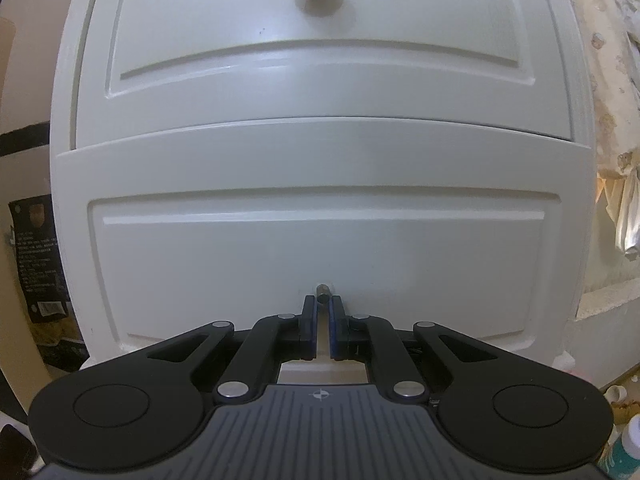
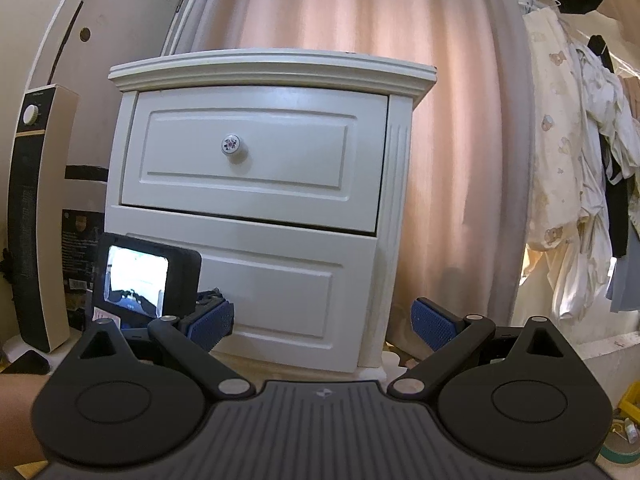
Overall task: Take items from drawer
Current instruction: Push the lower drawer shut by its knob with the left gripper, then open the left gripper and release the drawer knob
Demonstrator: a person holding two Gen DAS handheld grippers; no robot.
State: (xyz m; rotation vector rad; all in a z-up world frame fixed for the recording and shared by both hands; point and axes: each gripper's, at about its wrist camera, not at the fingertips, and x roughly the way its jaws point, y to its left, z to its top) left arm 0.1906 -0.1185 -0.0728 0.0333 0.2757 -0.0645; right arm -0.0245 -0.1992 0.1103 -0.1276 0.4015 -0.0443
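I can't read any text here. A black package (image 1: 38, 258) to the left of the nightstand (image 1: 320, 152) carries lines of small white print and what looks like a barcode, but the print is too small and blurred for me to make out. The same package (image 2: 80, 236) in the right wrist view is just as unreadable. The tall heater (image 2: 38, 208) on the far left has a faint mark above its dial, also illegible.

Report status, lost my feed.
Left gripper shut on lower drawer's metal stub. Right gripper open, hanging back. Both drawers closed.
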